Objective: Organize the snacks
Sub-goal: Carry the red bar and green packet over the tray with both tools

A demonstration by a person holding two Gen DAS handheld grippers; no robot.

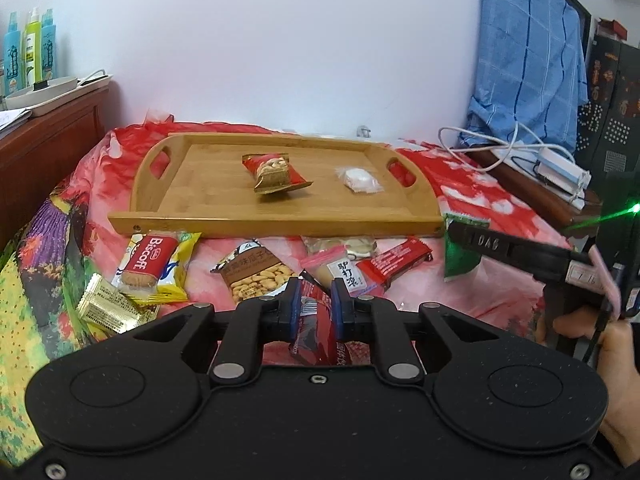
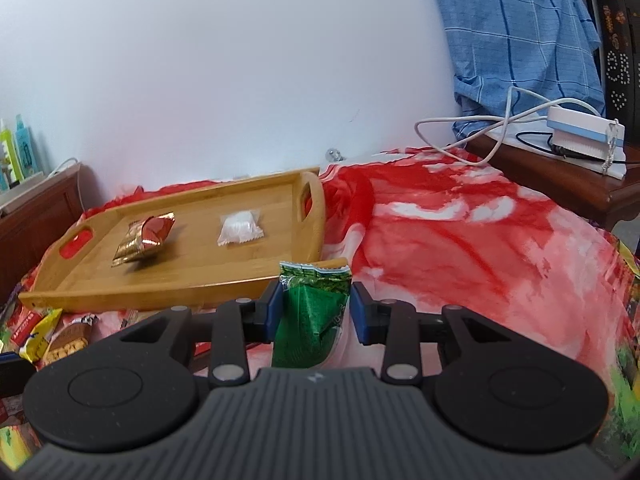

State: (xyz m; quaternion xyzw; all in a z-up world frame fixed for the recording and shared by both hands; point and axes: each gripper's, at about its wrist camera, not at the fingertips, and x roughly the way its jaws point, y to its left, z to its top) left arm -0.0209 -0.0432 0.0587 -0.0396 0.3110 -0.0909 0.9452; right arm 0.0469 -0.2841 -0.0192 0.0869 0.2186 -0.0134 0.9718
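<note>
My left gripper (image 1: pixel 316 294) is shut on a dark red snack packet (image 1: pixel 318 320), held above the loose pile. My right gripper (image 2: pixel 316 300) is shut on a green packet (image 2: pixel 310 316); in the left wrist view the green packet (image 1: pixel 460 254) hangs under the right gripper's finger (image 1: pixel 500 246), near the tray's right front corner. The wooden tray (image 1: pixel 276 226) holds a red-and-gold nut packet (image 1: pixel 276 174) and a white wrapped sweet (image 1: pixel 360 178). In the right wrist view the tray (image 2: pixel 160 294) lies to the left, just beyond the green packet.
Loose snacks lie before the tray on the red blanket: a Biscoff packet (image 1: pixel 150 260), a peanut bag (image 1: pixel 256 276), gold packets (image 1: pixel 108 308) and a red bar (image 1: pixel 394 266). A wooden cabinet with bottles (image 1: pixel 28 52) stands left. A side table with cables and a white box (image 1: pixel 560 172) stands right.
</note>
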